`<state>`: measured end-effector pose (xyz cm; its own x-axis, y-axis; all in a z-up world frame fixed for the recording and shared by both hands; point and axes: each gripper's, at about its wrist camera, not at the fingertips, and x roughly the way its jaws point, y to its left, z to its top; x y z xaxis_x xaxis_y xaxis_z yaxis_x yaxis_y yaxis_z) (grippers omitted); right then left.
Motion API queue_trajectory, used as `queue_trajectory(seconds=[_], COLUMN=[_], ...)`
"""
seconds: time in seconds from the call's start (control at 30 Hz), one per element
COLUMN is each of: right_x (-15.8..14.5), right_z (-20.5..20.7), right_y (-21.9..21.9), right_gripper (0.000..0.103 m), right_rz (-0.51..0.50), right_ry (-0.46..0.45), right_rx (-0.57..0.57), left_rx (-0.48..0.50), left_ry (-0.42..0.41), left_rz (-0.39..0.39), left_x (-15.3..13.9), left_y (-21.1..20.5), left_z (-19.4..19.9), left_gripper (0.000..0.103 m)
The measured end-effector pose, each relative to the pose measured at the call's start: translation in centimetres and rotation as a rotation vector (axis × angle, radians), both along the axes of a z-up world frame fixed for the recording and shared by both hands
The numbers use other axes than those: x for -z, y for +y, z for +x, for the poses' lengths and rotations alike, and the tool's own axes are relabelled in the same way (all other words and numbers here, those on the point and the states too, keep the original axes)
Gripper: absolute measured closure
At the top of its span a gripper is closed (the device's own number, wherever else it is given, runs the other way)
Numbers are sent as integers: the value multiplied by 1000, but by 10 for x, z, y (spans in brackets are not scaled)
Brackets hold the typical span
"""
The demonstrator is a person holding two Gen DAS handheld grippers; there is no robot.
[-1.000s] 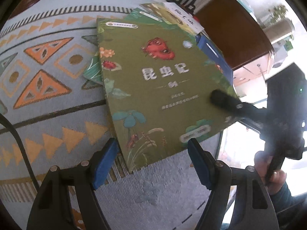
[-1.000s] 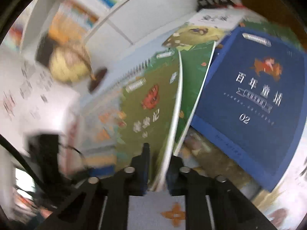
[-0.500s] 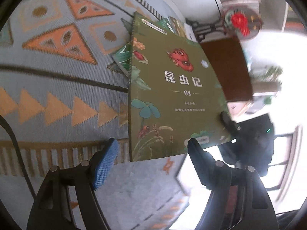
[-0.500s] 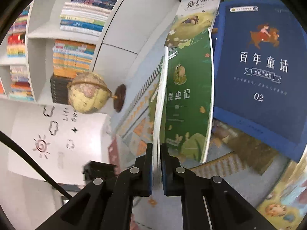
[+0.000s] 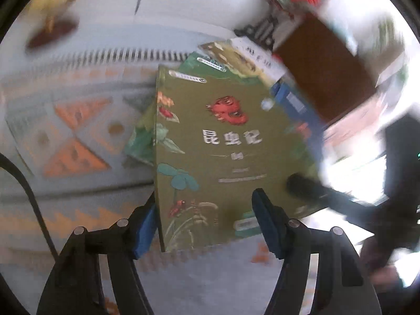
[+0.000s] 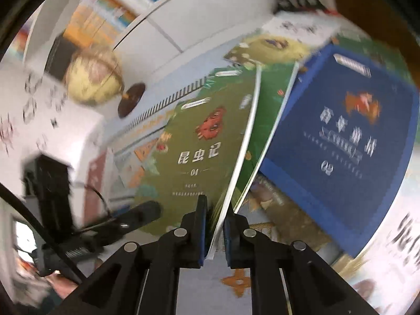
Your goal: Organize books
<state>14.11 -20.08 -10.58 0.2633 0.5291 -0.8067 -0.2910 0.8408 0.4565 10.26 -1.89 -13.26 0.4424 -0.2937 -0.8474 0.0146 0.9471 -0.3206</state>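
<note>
An olive-green book [image 5: 225, 141] with a red insect on its cover is held up off the patterned rug [image 5: 78, 131], tilted. My right gripper [image 6: 214, 225] is shut on the book's lower page edge; one of its black fingers [image 5: 307, 187] lies on the cover in the left wrist view. My left gripper [image 5: 204, 225] hovers over the book's lower spine corner. Its jaws are closing, the blue pads stand on either side of that corner, and I see no pad pressing on it. Both views are blurred.
Beneath lie a dark green book [image 6: 270, 105], a blue book [image 6: 341, 141] and a yellow-and-white book [image 6: 275, 44], overlapping on the rug. A globe [image 6: 92, 78] stands by white shelves of books [image 6: 105, 13]. A brown cabinet [image 5: 325, 65] is at the far right.
The left jaws have narrowed and the book's lower corner now sits between them. In the right wrist view the book has swung from edge-on to showing its cover.
</note>
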Motion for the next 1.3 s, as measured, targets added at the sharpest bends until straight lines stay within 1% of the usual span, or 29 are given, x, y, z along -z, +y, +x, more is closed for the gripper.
queue_trajectory(seconds=[0.03, 0.07, 0.1, 0.17, 0.23, 0.3, 0.43, 0.53, 0.6, 0.67, 0.73, 0.87, 0.9, 1.0, 1.13, 1.2, 1.3], right_x=[-4, -7, -9, -11, -12, -15, -26, -36, -43, -50, -58, -74, -79, -86, -93, -92, -83], right_z=[-4, -7, -10, -15, -19, -24, -32, -39, -46, -51, -55, -67, -72, -83, -103, -113, -122], right_y=[6, 10, 13, 20, 23, 19, 14, 25, 37, 47, 58, 95, 109, 145, 207, 241, 282], right_gripper=[92, 91, 91, 91, 91, 91, 90, 89, 89, 89, 89, 89, 89, 89, 88, 88, 87], right_rz=[-40, -68, -101, -153, -192, -192, -147, -137, -138, -130, -113, -77, -66, -36, -17, -1, 13], right_ry=[-43, -71, -102, -151, -195, -227, -283, -322, -354, -375, -392, -436, -450, -467, -481, -476, -456], right_rx=[-29, -47, -69, -111, -147, -172, -204, -253, -296, -319, -338, -386, -400, -425, -459, -480, -502], left_rx=[13, 30, 52, 62, 77, 77, 50, 13, -16, -44, -68, -140, -155, -210, -261, -291, -327], left_ry=[-9, -15, -21, -36, -80, -101, -140, -167, -178, -192, -207, -251, -260, -287, -301, -301, -289], left_rz=[67, 132, 176, 221, 266, 271, 262, 271, 259, 256, 270, 292, 297, 303, 308, 314, 311], left_x=[1, 3, 5, 3, -4, -10, -29, -44, -53, -62, -70, -93, -96, -108, -116, -116, -110], left_y=[-6, -12, -20, -28, -35, -35, -31, -21, -11, 2, 13, 55, 64, 109, 167, 199, 235], left_z=[0, 0, 0, 1, -4, -6, -8, -15, -21, -29, -39, -64, -69, -89, -111, -123, -132], left_gripper=[41, 46, 49, 49, 49, 49, 49, 49, 49, 49, 49, 49, 49, 49, 49, 49, 49])
